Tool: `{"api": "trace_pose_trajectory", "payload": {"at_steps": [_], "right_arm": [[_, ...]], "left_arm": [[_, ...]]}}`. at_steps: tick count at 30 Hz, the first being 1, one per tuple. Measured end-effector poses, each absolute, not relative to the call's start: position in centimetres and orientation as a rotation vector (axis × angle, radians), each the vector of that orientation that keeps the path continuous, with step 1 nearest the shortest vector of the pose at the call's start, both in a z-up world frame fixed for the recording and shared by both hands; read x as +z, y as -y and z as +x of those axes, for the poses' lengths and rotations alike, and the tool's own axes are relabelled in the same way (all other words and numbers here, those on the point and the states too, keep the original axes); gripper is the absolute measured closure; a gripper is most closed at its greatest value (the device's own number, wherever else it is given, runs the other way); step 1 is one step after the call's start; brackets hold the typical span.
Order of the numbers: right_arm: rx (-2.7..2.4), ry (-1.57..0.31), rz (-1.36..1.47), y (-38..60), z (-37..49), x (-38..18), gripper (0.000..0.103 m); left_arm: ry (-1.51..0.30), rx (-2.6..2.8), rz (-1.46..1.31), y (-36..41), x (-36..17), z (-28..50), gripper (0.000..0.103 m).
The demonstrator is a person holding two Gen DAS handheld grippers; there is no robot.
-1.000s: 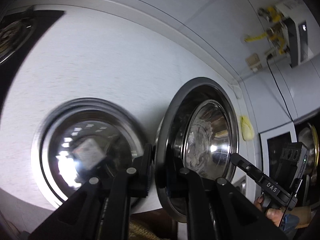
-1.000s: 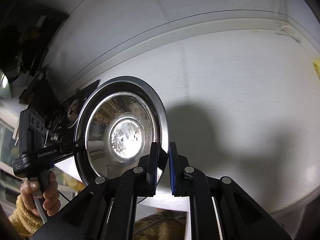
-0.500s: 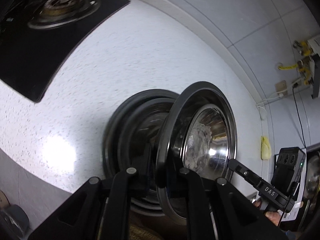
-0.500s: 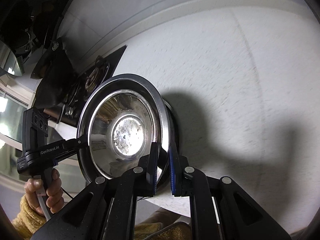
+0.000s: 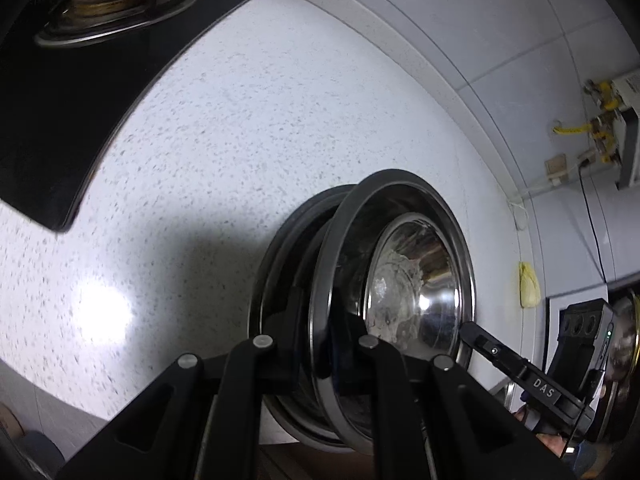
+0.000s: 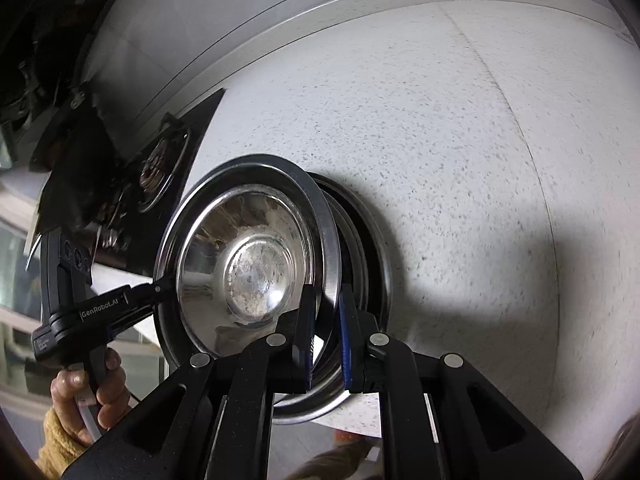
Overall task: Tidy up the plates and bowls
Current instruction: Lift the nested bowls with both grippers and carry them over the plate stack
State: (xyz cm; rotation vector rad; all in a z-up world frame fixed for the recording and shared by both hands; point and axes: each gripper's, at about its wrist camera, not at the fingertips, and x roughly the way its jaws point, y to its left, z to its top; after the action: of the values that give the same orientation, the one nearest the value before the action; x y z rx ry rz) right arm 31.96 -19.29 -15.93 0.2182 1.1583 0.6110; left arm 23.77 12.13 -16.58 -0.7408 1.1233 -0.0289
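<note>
A shiny steel bowl (image 5: 404,280) (image 6: 248,268) is held between both grippers, one on each side of its rim. My left gripper (image 5: 320,336) is shut on the rim near me; the right gripper (image 5: 500,356) pinches the far rim. In the right wrist view my right gripper (image 6: 326,328) is shut on the rim, and the left gripper (image 6: 132,300) grips the opposite side. Right beneath the held bowl, a second steel bowl (image 5: 280,280) (image 6: 372,248) rests on the speckled white counter (image 5: 240,140); the held one is partly nested into it.
A black gas stove with a burner (image 5: 116,0) (image 6: 160,160) lies at the counter's far left. A tiled wall with yellow pipes and a socket (image 5: 600,120) runs behind. More steel ware (image 5: 624,344) stands at the right edge. The counter's front edge is close under the bowls.
Both grippers carried the held bowl sideways over the counter until it came over the second bowl, then lowered it toward it. Both grips stayed shut.
</note>
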Motion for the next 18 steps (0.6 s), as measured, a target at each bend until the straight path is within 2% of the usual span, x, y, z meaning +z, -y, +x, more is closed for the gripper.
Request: {"api": "trace_pose_trajectory", "payload": {"at_steps": [12, 18], "right_arm": [[0.488, -1.060, 0.240, 19.1, 30.3, -13.3, 0.093], [0.505, -1.087, 0.243, 19.1, 30.5, -14.7, 0.093]], "left_arm": [[-1.128, -0.070, -0.715, -11.6, -16.6, 24.1, 0.093], [-1.128, -0.038, -0.707, -11.1, -17.0, 24.0, 0.093]]}}
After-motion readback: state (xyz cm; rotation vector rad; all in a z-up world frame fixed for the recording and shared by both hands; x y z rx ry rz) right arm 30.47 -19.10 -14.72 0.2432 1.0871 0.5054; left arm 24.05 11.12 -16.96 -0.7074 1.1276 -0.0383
